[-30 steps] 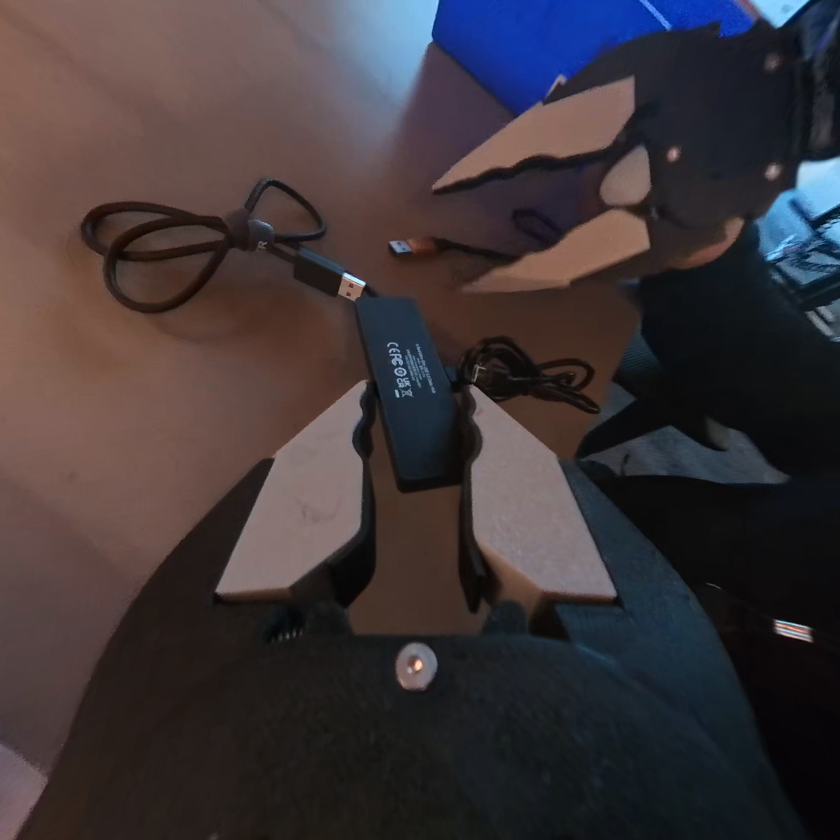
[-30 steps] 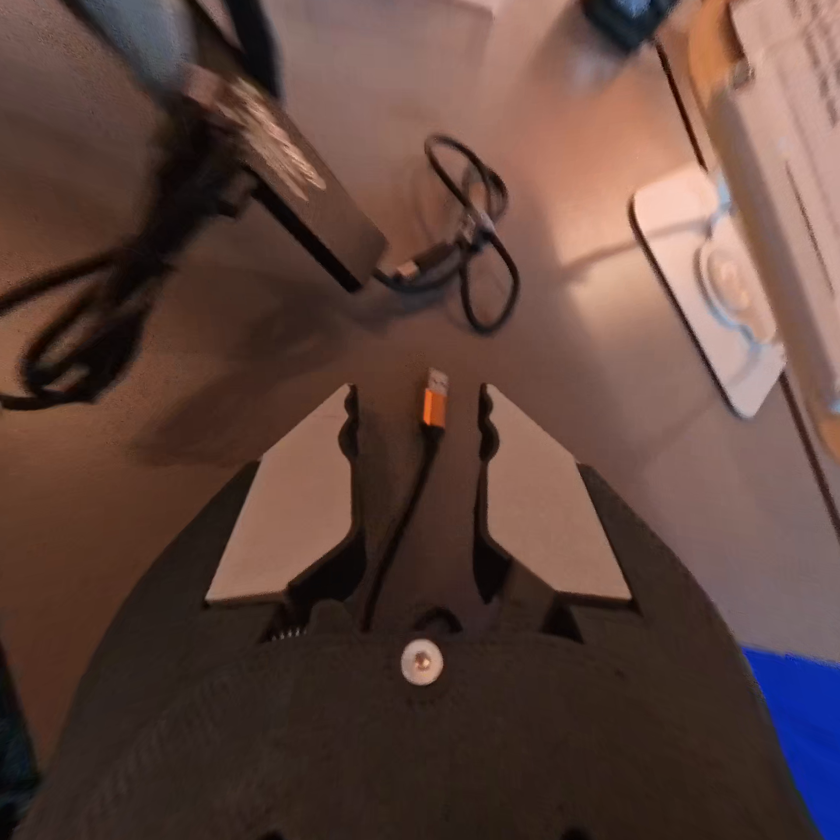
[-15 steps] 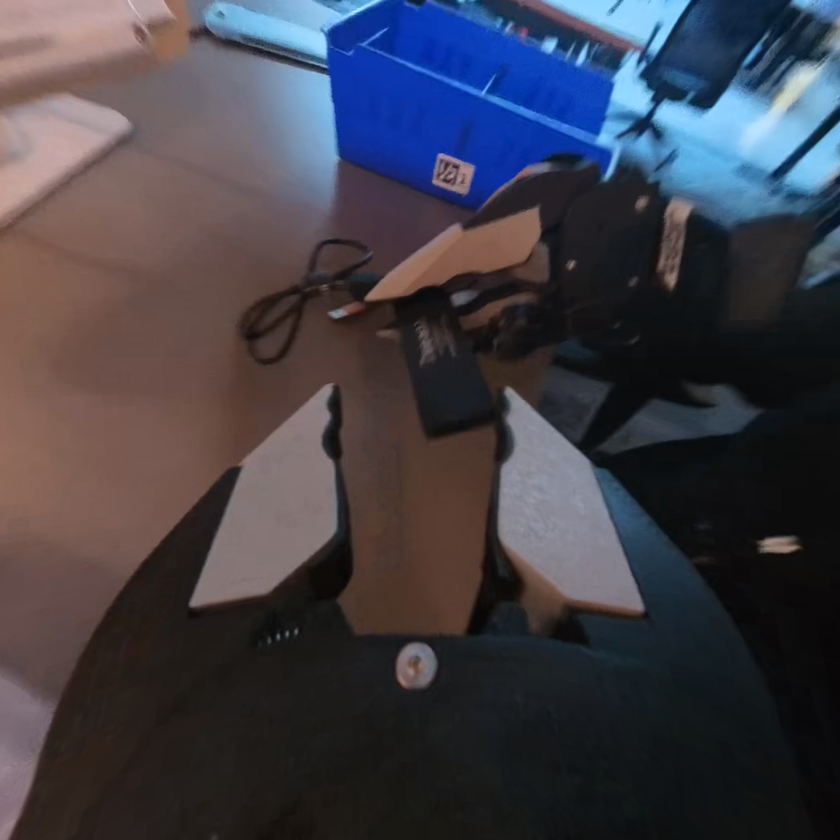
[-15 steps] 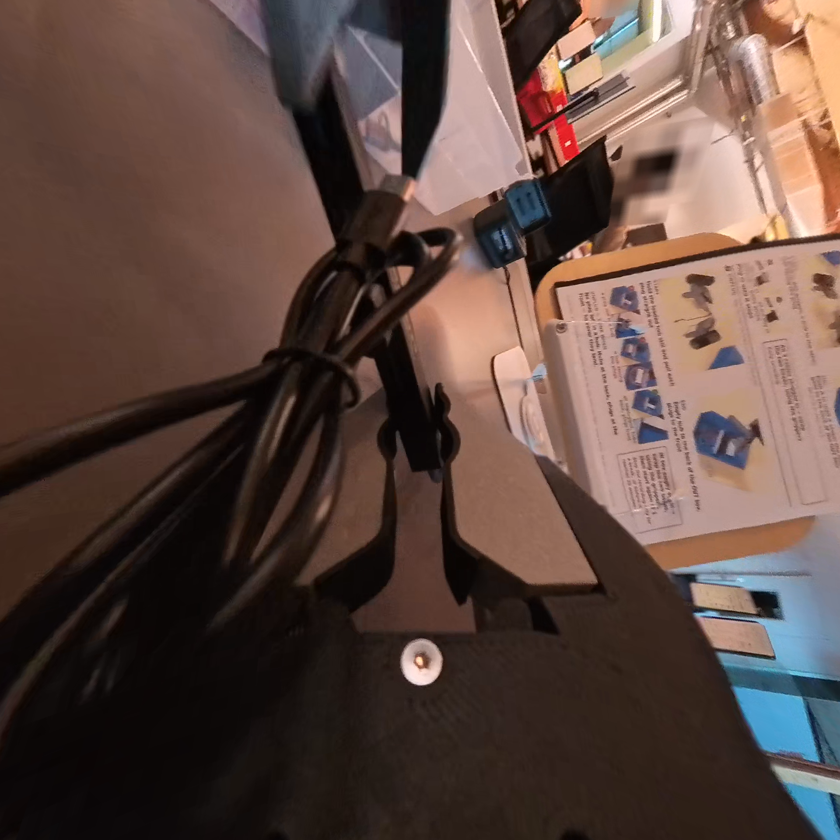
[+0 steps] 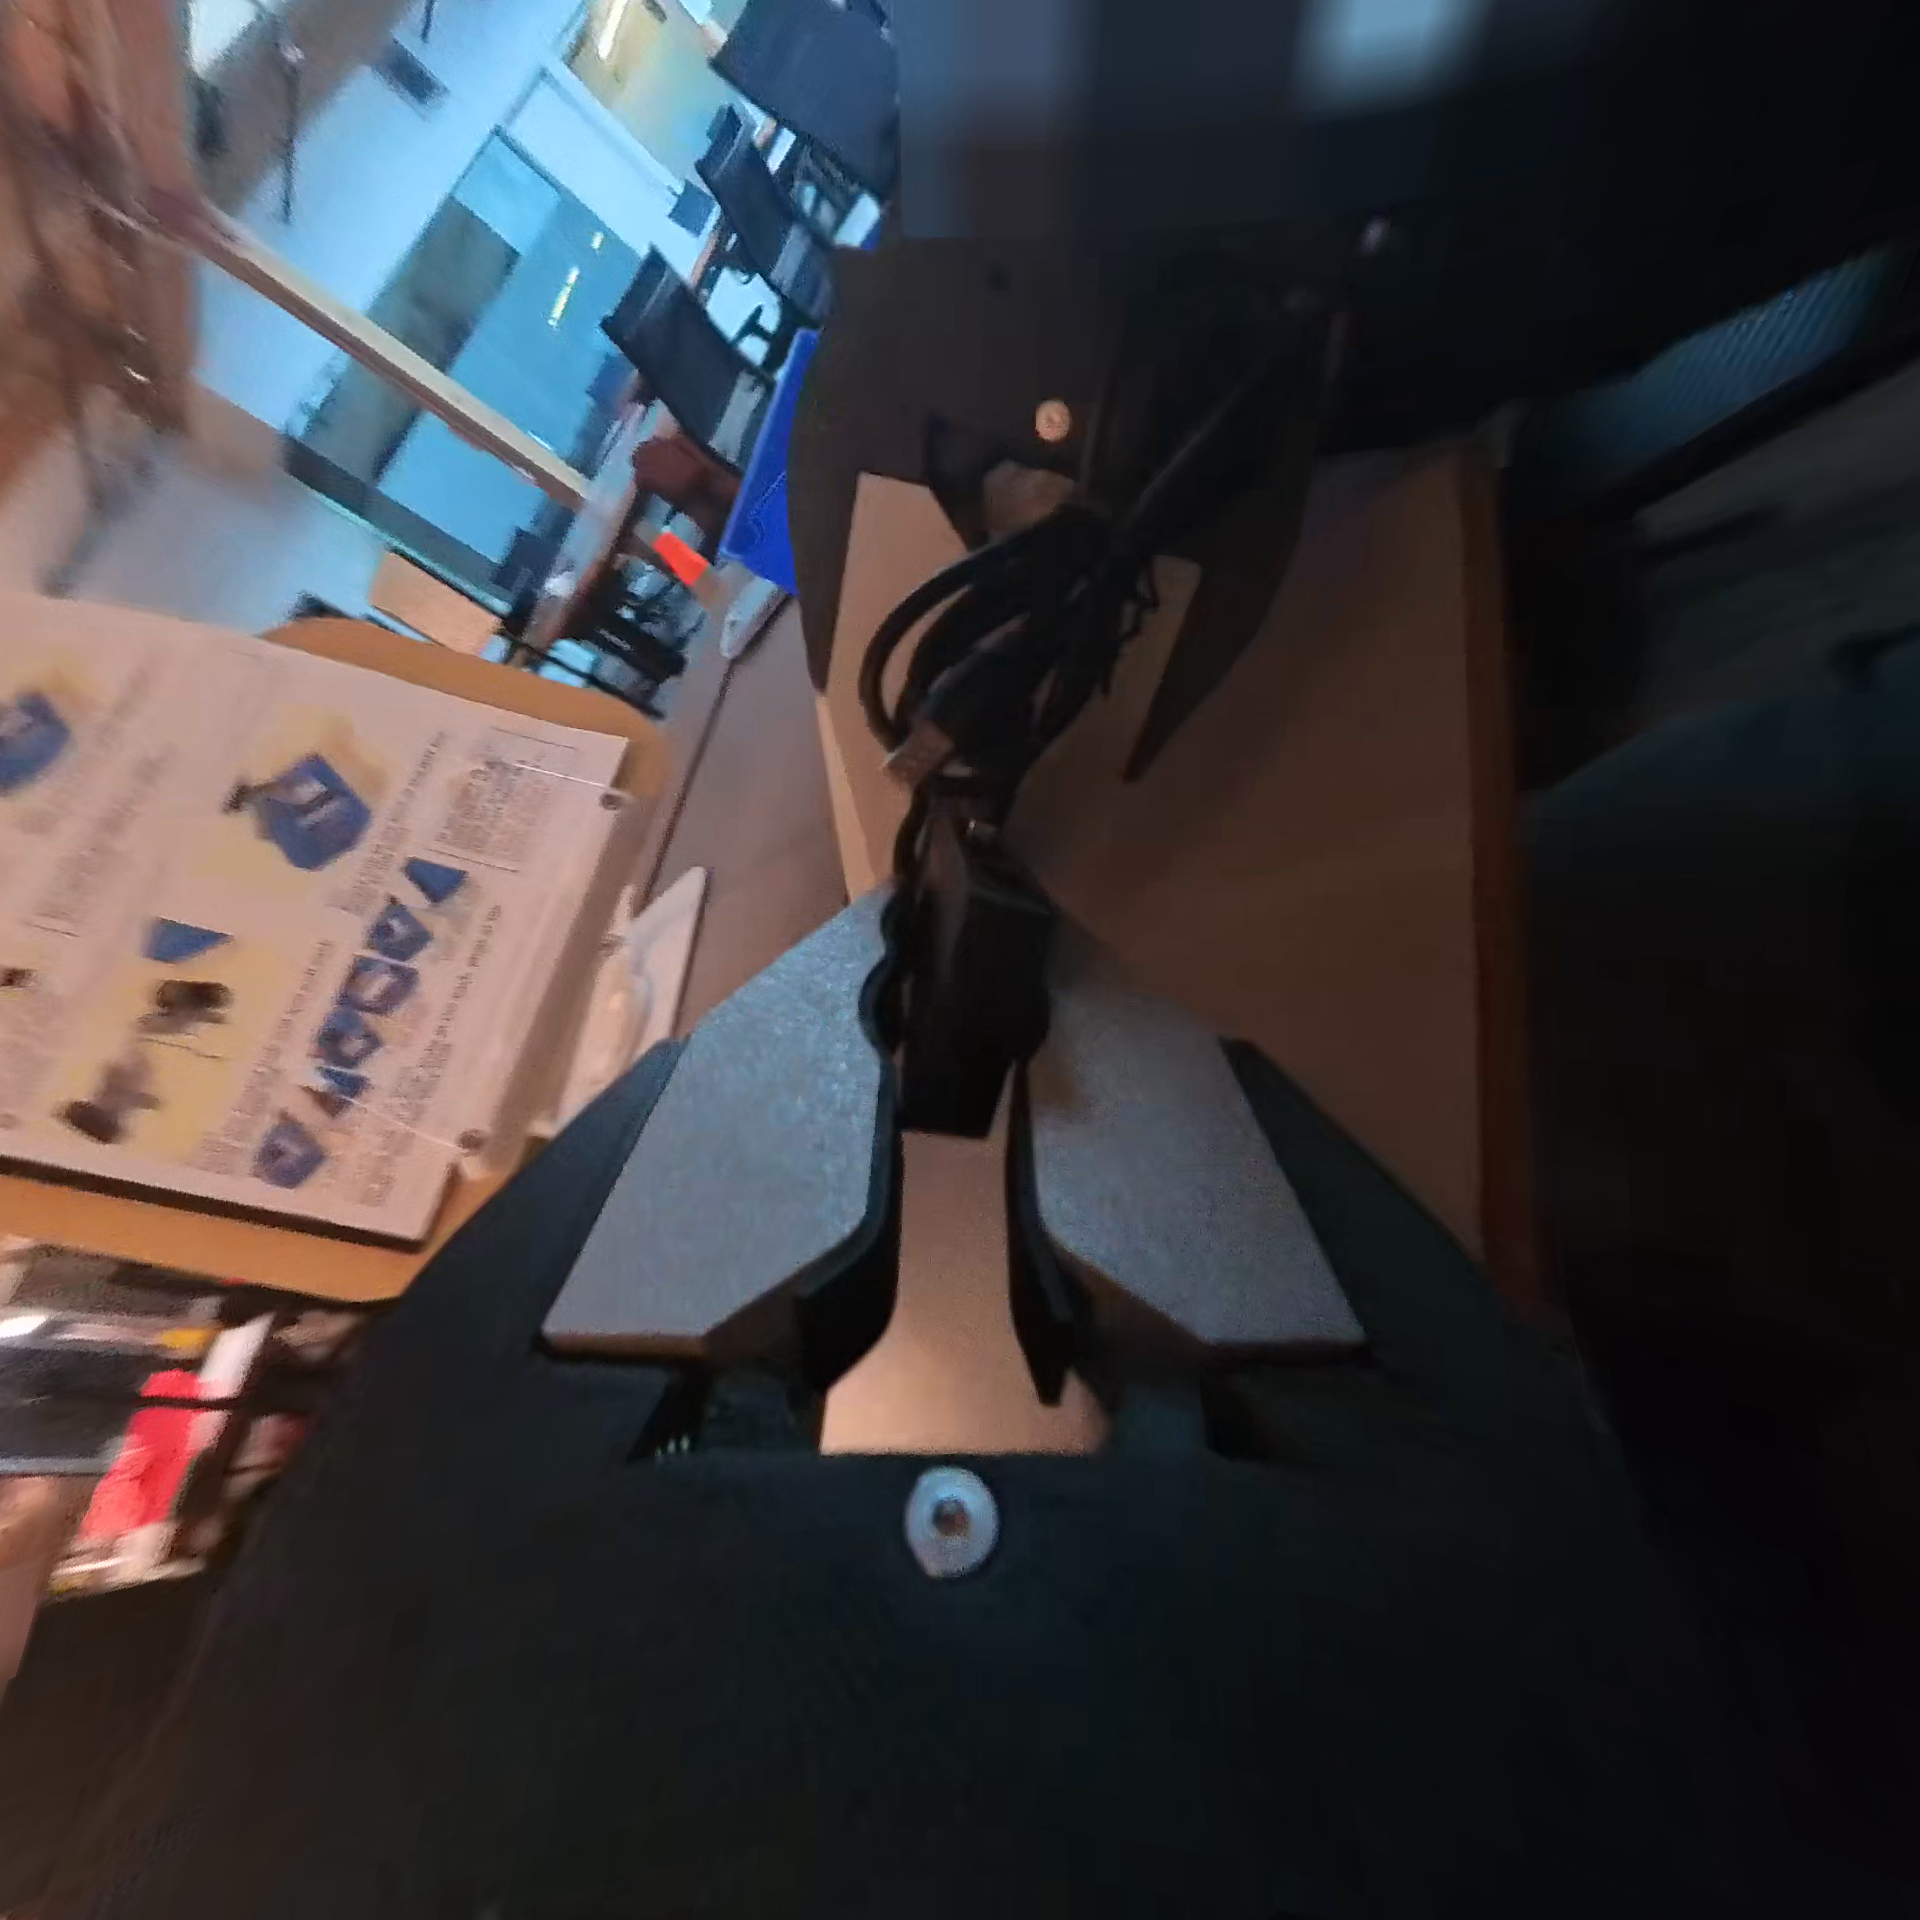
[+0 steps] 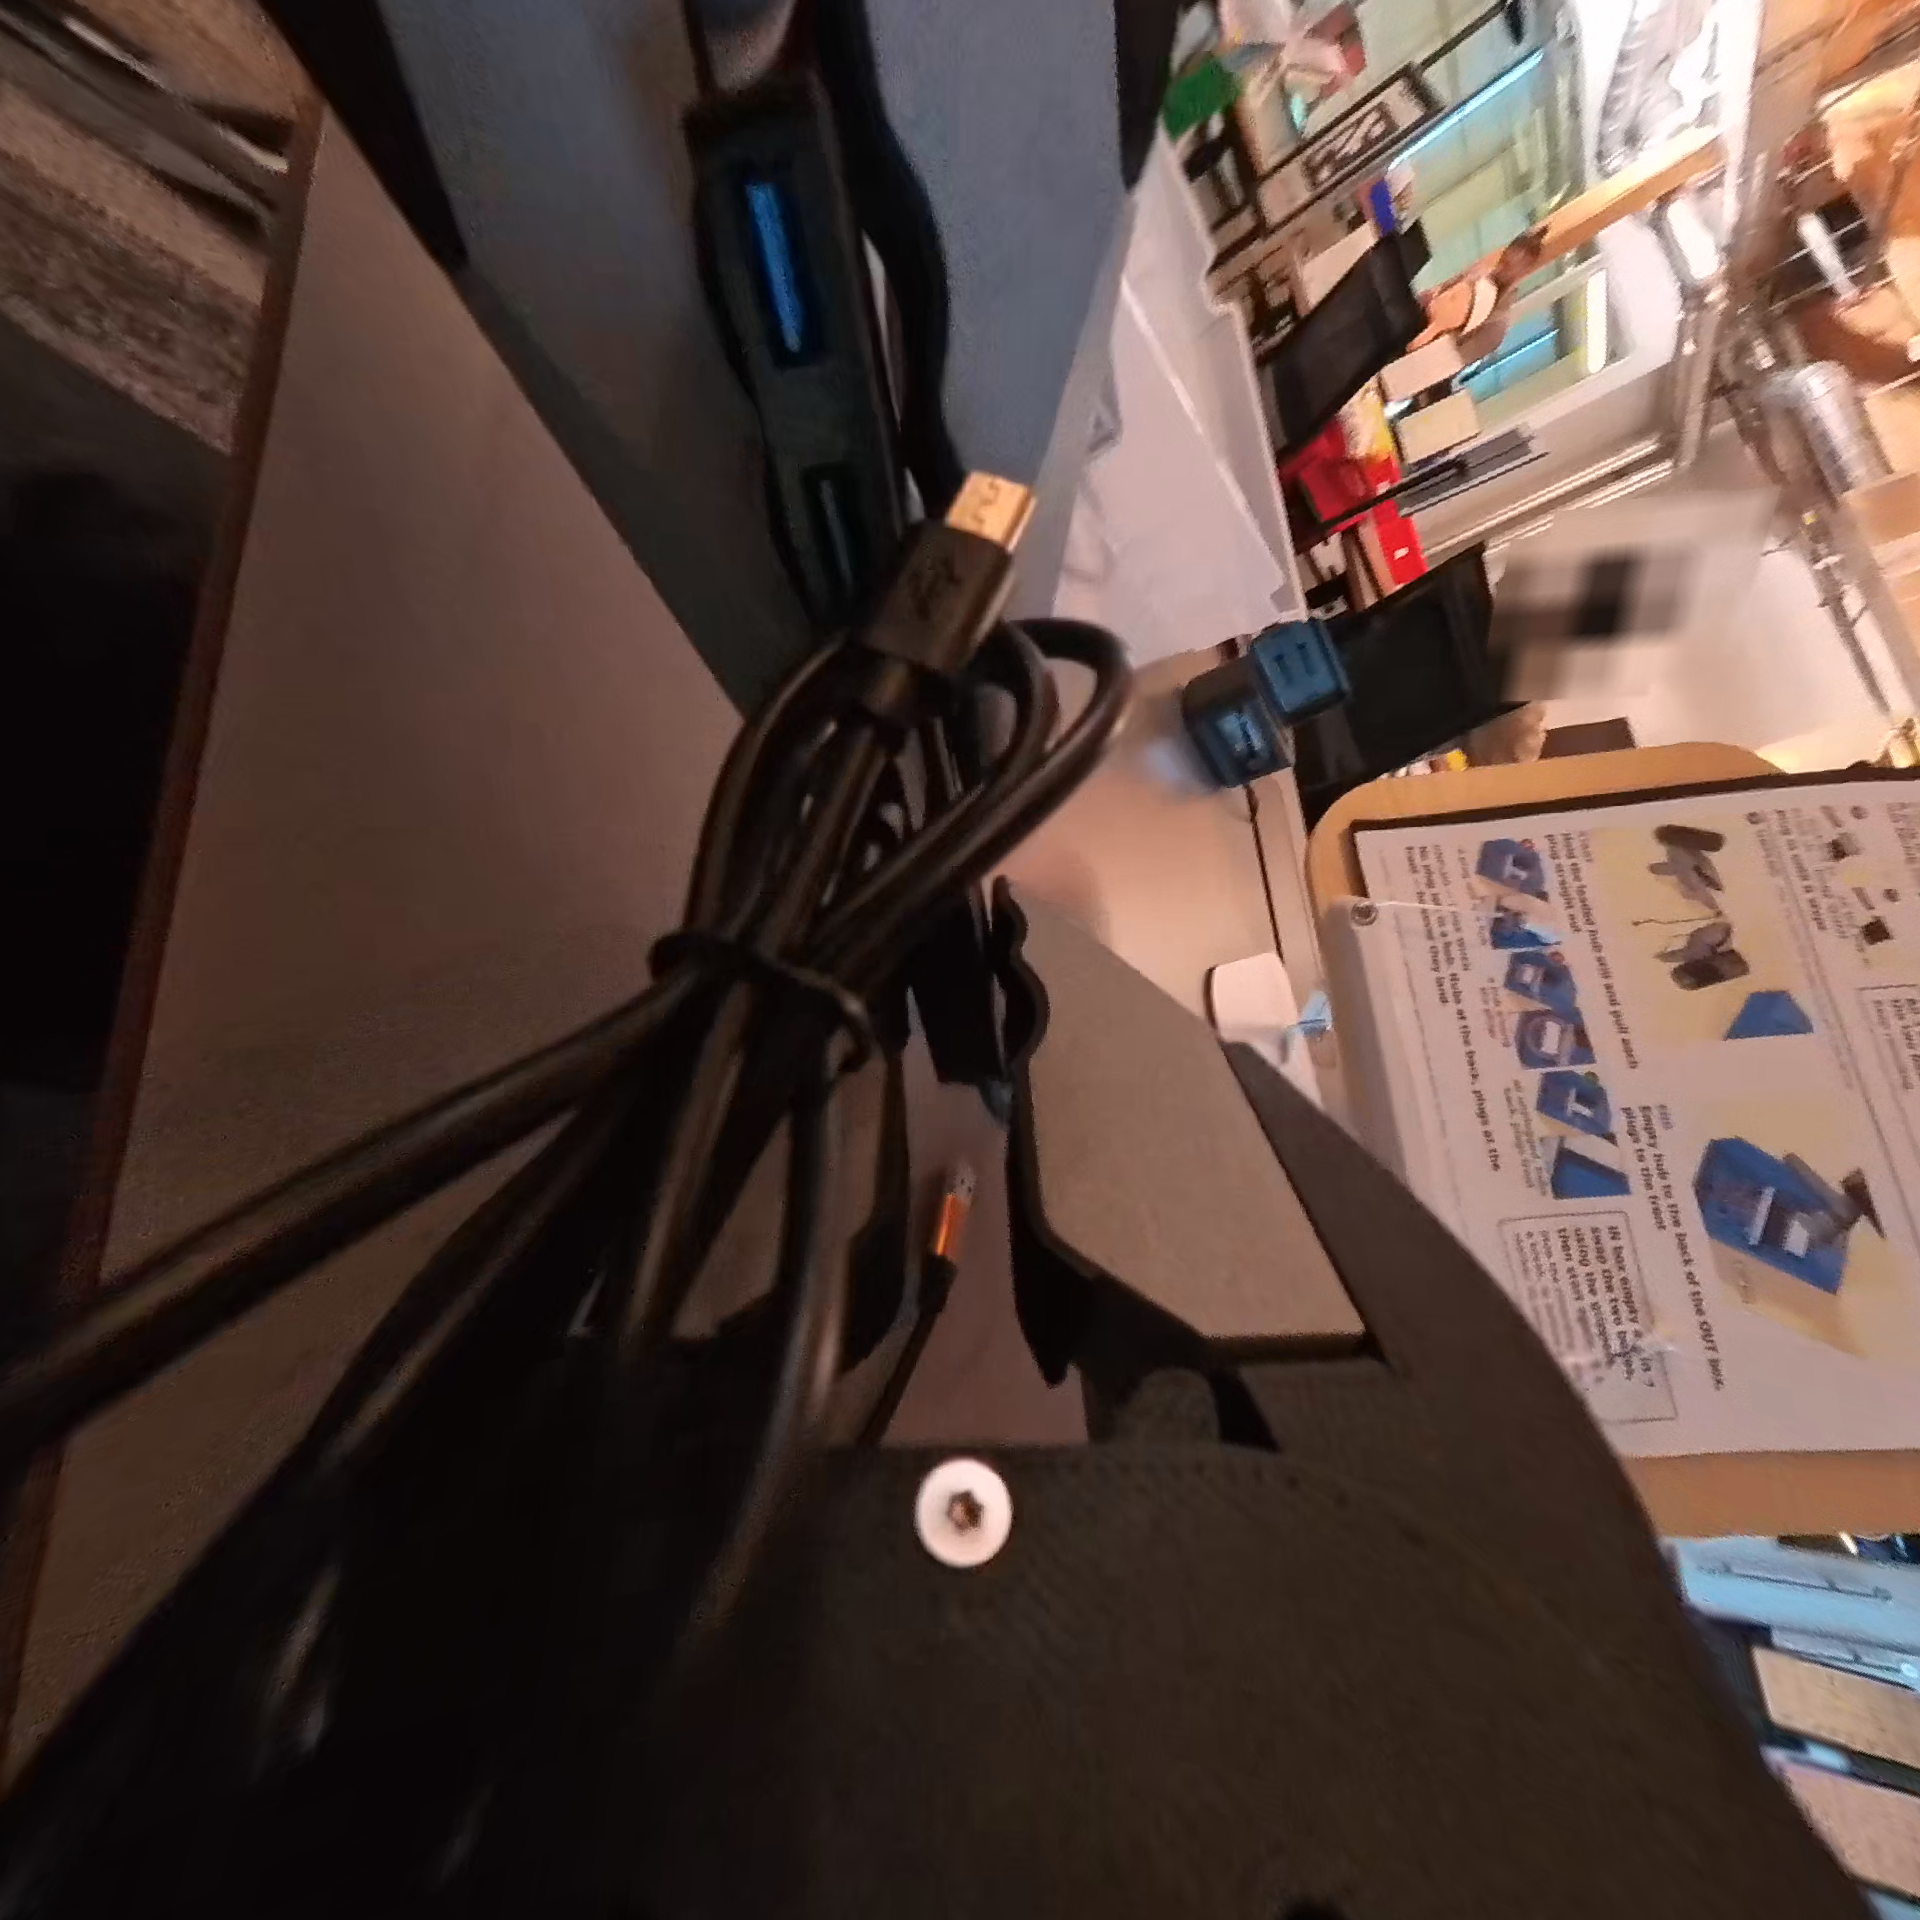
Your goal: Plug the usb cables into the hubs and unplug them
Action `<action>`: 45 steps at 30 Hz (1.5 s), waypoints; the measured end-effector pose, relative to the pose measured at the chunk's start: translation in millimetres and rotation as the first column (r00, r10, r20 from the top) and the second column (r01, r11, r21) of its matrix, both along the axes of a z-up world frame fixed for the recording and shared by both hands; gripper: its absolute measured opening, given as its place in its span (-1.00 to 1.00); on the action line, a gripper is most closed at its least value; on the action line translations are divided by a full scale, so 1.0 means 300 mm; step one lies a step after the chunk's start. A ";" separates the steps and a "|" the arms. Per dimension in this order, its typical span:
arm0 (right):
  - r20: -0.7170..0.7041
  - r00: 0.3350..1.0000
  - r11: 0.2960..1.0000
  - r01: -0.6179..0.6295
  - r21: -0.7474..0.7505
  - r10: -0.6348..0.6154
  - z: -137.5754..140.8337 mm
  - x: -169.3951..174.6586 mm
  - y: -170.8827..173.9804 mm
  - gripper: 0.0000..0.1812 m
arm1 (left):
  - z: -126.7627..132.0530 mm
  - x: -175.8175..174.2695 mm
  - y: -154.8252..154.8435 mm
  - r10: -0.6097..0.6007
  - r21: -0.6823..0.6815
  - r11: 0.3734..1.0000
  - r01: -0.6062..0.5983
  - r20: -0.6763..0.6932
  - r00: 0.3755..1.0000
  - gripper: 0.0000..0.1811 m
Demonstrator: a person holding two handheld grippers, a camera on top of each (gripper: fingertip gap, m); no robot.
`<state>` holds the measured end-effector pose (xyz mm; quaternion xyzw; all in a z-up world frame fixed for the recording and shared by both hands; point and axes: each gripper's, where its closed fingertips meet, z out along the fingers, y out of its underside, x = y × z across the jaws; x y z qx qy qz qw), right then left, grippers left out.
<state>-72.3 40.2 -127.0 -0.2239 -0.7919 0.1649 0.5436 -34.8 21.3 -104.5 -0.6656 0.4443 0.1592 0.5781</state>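
Observation:
My left gripper [image 5: 966, 945] is shut on one end of the black USB hub [image 5: 966, 1029] and holds it above the brown table [image 5: 1299, 831]. In the right wrist view the hub [image 6: 800, 343] shows its blue ports. A tied black cable bundle [image 6: 790, 935] with a gold plug [image 6: 992, 514] hangs from the hub and hides my right gripper's left finger. My right gripper [image 6: 961, 935] stands nearly shut on a black piece at the hub's near end, seemingly the cable's plug. An orange plug [image 6: 954, 1231] lies on the table below. The bundle [image 5: 997, 634] also shows in the left wrist view.
An instruction sheet on a wooden board [image 6: 1662, 1091] stands at the table's side, also in the left wrist view [image 5: 312, 883]. A blue bin [image 5: 764, 499] sits farther off. A white pad [image 5: 644, 977] lies by the board. A blue and black block [image 6: 1257, 696] sits behind. The gap from one gripper's tips to the other's is roughly 5 cm.
My right gripper left the orange plug, came to the hub and closed. Both grippers rose and turned, so the hub's ports now face the right wrist camera.

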 end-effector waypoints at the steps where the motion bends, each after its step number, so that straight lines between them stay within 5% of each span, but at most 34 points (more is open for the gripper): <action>1: 0.027 0.999 1.000 0.018 0.003 -0.018 -0.010 0.007 0.015 -0.87 | -0.006 -0.006 0.004 0.026 0.025 0.999 -0.025 -0.051 0.998 -0.88; 4: 0.082 0.988 0.992 0.129 0.007 -0.129 -0.001 0.047 0.122 -0.84 | -0.009 -0.065 0.015 0.148 0.136 0.983 -0.123 -0.191 0.970 -0.90; 8: 0.170 0.955 0.947 0.273 -0.170 -0.244 0.023 0.121 0.268 -0.73 | -0.033 -0.160 0.027 0.267 0.231 0.950 -0.210 -0.257 0.929 -0.91; 12: 0.375 0.874 0.878 0.414 -0.240 -0.310 -0.079 0.171 0.340 -0.50 | -0.092 -0.198 0.059 0.305 0.247 0.942 -0.229 -0.341 0.889 -0.91; 17: 0.372 0.840 0.852 0.486 -0.194 -0.395 -0.154 0.128 0.369 -0.69 | -0.142 -0.213 0.107 0.290 0.237 0.950 -0.204 -0.424 0.858 -0.90; 23: 0.470 0.810 0.714 0.557 -0.425 -0.352 -0.226 0.079 0.370 -0.69 | -0.104 -0.226 0.131 0.287 0.282 0.944 -0.173 -0.437 0.853 -0.91; 29: 0.499 0.828 0.624 0.535 -0.570 -0.255 -0.238 0.057 0.351 -0.93 | -0.112 -0.226 0.129 0.291 0.289 0.942 -0.172 -0.443 0.848 -0.91; 36: 0.416 0.901 0.725 0.367 -0.583 -0.121 -0.143 0.054 0.235 -0.96 | -0.126 -0.223 0.132 0.299 0.290 0.941 -0.176 -0.466 0.833 -0.91; 45: 0.401 0.910 0.827 0.305 -0.472 -0.107 -0.064 0.071 0.117 -0.95 | -0.111 -0.197 0.127 0.302 0.353 0.928 -0.118 -0.528 0.793 -0.91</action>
